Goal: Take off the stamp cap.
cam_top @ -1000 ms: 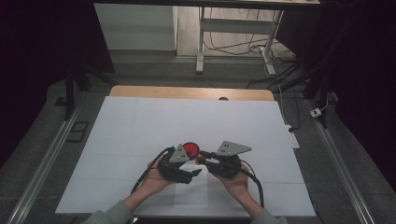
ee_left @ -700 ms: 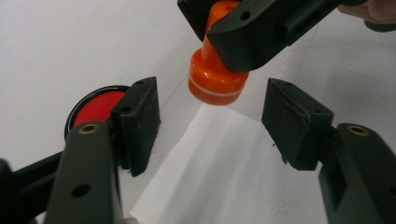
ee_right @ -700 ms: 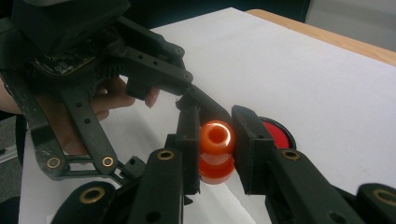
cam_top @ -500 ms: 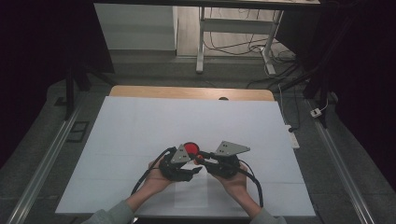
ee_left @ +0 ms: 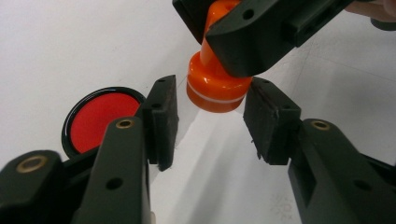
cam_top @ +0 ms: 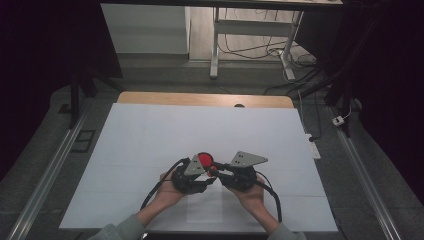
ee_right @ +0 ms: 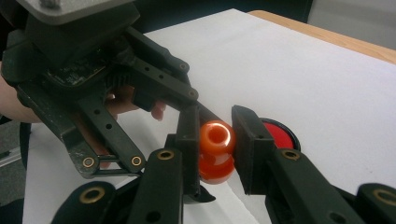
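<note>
An orange stamp (ee_right: 215,154) with a round knob on a wider base hangs just above the white sheet (cam_top: 200,130). My right gripper (ee_right: 217,135) is shut on its knob. The left gripper (ee_left: 212,100) is open, one jaw on each side of the stamp's (ee_left: 212,88) base, with small gaps to it. A red disc in a black rim (ee_left: 100,119) lies flat on the sheet just beyond the stamp. From above, both grippers meet tip to tip at the stamp (cam_top: 212,169), the left gripper (cam_top: 206,174) on the left and the right gripper (cam_top: 216,171) on the right, with the disc (cam_top: 204,159) behind them.
The white sheet covers most of the table, with a wooden strip (cam_top: 200,98) bare at the far edge. Black cables (cam_top: 272,195) trail from both grippers toward the person. A white power strip (cam_top: 312,147) sits off the sheet's right edge.
</note>
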Demonstrator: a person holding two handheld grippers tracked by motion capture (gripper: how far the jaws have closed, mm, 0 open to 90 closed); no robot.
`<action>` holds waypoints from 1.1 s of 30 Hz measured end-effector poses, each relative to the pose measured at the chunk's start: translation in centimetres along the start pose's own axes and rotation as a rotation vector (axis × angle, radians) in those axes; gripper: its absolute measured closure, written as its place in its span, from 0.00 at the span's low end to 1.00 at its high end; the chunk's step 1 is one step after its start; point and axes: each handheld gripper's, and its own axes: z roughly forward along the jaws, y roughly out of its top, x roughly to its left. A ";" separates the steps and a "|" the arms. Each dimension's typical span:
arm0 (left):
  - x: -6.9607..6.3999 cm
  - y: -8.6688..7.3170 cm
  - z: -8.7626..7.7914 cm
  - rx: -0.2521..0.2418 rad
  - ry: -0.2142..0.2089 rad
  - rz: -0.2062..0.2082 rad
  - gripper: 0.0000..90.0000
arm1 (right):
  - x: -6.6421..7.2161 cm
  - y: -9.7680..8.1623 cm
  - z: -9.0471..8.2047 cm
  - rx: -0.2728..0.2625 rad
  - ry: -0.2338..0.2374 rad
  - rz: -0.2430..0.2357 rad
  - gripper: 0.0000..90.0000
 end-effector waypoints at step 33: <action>-0.1 -0.1 0.0 -0.006 0.006 0.011 0.71 | 0.0 -0.1 -0.1 -0.002 0.003 -0.003 0.80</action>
